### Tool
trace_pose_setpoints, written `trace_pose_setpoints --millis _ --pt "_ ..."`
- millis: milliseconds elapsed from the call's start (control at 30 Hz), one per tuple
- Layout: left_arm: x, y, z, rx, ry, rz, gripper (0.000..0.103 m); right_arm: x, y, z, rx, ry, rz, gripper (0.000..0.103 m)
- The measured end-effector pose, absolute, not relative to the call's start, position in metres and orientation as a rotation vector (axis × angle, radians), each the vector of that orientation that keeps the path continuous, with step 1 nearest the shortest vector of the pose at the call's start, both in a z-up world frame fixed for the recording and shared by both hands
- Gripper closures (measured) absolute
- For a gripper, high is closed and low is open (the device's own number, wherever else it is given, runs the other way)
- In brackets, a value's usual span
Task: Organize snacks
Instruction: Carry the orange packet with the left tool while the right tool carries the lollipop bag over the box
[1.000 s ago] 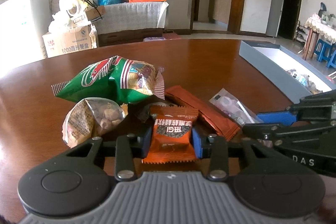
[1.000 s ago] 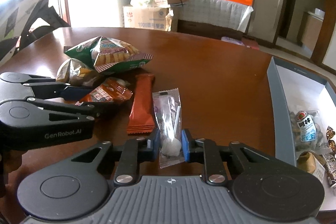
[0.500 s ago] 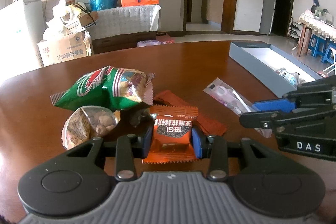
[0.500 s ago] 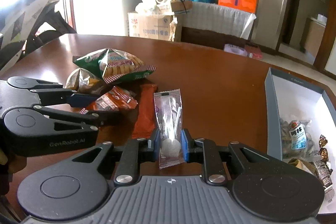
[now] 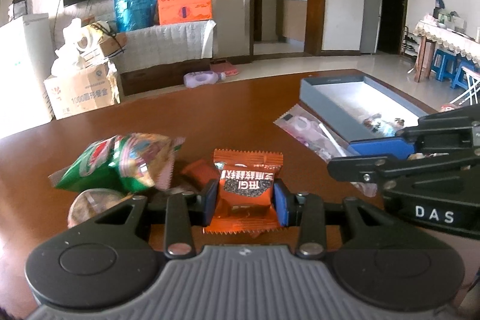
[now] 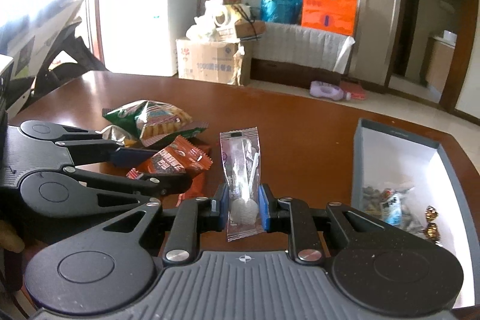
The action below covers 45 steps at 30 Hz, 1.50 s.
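Left hand-held gripper (image 5: 243, 201) pinches an orange snack packet (image 5: 246, 188); right hand-held gripper (image 6: 242, 207) clamps a clear wrapped packet (image 6: 241, 170).
Both packets are lifted off the desk (image 6: 300, 125) beside the grey box (image 6: 358, 158), which holds several wrapped candies (image 6: 390, 204).

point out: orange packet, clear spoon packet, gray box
orange packet (image 5: 246, 190), left wrist view, dark printed label on its front.
clear spoon packet (image 6: 242, 170), right wrist view, middle of the wrapper.
gray box (image 6: 358, 158), right wrist view, its near left wall.
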State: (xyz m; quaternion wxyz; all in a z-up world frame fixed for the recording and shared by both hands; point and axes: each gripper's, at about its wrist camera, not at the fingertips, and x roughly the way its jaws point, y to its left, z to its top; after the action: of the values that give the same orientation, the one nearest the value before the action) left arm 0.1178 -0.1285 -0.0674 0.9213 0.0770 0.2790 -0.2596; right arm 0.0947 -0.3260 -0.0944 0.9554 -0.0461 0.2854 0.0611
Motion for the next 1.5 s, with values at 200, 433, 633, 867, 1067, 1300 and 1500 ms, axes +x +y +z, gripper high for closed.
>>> trace_pose_setpoints --millis 200,433,633,867,1067,1300,1500 --pt "0.112 -0.169 -0.059 0.157 0.559 -0.549 0.067 0.085 -0.356 -0.088 -0.060 0.560 0.066 0.080" --pt "0.100 -0.227 -0.055 0.160 0.544 -0.594 0.067 0.072 -0.400 -0.091 -0.034 0.560 -0.049 0.080" --pt "0.084 -0.276 -0.059 0.176 0.532 -0.656 0.067 0.061 -0.444 -0.098 0.017 0.557 -0.164 0.080" --pt "0.073 -0.318 -0.067 0.191 0.533 -0.699 0.067 0.058 -0.476 -0.114 0.063 0.570 -0.237 0.080" --pt "0.071 -0.339 -0.077 0.229 0.515 -0.714 0.066 0.067 -0.486 -0.123 0.081 0.582 -0.253 0.080" --pt "0.077 -0.354 -0.083 0.249 0.488 -0.749 0.066 0.077 -0.488 -0.124 0.100 0.579 -0.260 0.080" --pt "0.094 -0.365 -0.085 0.282 0.480 -0.753 0.066 0.088 -0.495 -0.126 0.103 0.584 -0.265 0.080"
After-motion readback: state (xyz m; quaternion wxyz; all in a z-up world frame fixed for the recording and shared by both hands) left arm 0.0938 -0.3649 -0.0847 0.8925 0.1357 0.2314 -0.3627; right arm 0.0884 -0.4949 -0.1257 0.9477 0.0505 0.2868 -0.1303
